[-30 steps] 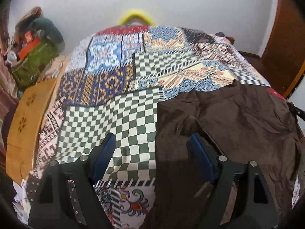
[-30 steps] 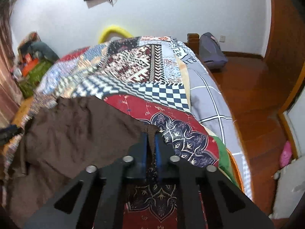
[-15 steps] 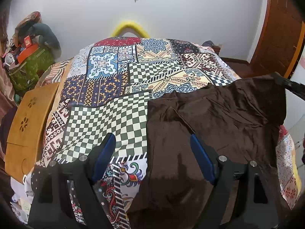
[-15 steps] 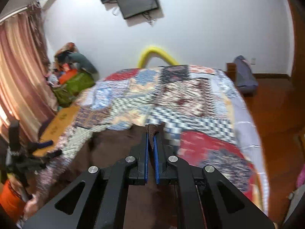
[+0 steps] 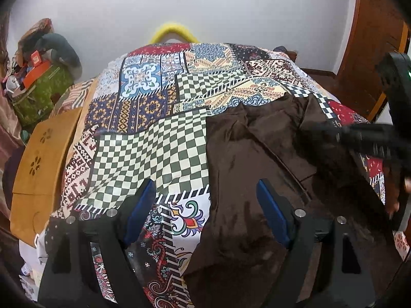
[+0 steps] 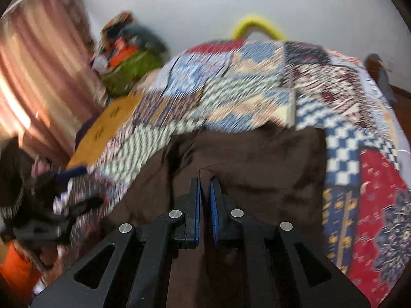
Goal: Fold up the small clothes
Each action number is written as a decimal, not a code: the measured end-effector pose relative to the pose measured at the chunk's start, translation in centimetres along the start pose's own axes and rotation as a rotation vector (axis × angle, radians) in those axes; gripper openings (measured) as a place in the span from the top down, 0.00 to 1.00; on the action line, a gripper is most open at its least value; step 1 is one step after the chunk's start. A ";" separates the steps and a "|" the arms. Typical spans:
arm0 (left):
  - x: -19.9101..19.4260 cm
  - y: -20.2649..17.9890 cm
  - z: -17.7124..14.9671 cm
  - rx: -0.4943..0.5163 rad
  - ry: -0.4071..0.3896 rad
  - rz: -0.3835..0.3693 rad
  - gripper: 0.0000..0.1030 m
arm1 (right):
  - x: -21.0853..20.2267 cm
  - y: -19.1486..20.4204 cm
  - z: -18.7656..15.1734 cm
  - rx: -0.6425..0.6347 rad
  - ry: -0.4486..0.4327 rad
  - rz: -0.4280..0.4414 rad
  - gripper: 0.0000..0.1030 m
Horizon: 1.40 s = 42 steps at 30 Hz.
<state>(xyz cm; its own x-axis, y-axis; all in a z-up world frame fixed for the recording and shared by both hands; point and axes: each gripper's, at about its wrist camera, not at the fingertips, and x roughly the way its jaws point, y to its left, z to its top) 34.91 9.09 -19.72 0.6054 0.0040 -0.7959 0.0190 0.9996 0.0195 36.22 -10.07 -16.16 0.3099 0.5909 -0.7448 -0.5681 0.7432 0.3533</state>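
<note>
From the left wrist view, the left tool (image 5: 205, 205) hangs over the bed (image 5: 143, 138) with its 2 blue-padded fingers spread wide and nothing between the pads. One finger (image 5: 140, 210) stands over the checked patch of the patchwork quilt (image 5: 154, 107); the other (image 5: 272, 213) stands over the brown garment (image 5: 257, 159). The garment lies on the right part of the quilt, creased, its left edge running down between the 2 fingers. At the right edge the right tool (image 5: 370, 133) shows as a dark blurred bar over the garment's far side. A wooden board (image 5: 38, 159) lies beside the bed on the left.

From the right wrist view, blurred by motion, the right tool (image 6: 204, 192) pinches a raised fold of the brown garment (image 6: 244, 169): the 2 blue pads (image 6: 197, 213) stand narrowly apart with cloth rising between them, and its jaws have just been easing open slightly. The garment spreads over the quilt (image 6: 231, 97) ahead of the fingers. The left tool (image 6: 59, 179) appears dimly at the left edge.
</note>
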 end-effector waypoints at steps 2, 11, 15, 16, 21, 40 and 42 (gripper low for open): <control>0.4 -0.1 0.3 -0.013 0.013 -0.010 0.22 | -0.1 0.6 -0.5 -0.020 0.017 -0.026 0.86; -0.1 -3.7 3.4 0.029 -0.014 -0.057 0.22 | -6.9 -1.7 -0.4 -0.017 -0.126 -0.146 0.71; 1.6 -5.8 4.8 0.040 0.010 -0.084 0.20 | -7.5 -2.5 -1.1 -0.046 -0.121 -0.213 0.71; 2.4 -6.3 5.1 0.037 0.026 -0.094 0.20 | -7.2 -2.7 -1.4 -0.047 -0.110 -0.220 0.71; 6.4 -8.1 4.9 0.036 0.118 -0.095 0.20 | -4.9 -3.5 -3.2 -0.056 -0.047 -0.229 0.71; 2.8 -6.4 4.0 -0.030 0.073 -0.076 0.20 | -7.6 -2.3 -5.8 -0.046 -0.044 -0.231 0.60; 0.6 -6.1 3.8 -0.020 0.045 -0.066 0.20 | -9.2 -1.2 -5.7 -0.062 -0.075 -0.236 0.59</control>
<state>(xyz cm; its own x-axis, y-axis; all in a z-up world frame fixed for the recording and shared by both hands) 38.17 2.92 -18.00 0.5671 -0.0614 -0.8213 0.0413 0.9981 -0.0460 29.73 -18.14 -12.93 0.4943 0.4264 -0.7575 -0.5182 0.8442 0.1371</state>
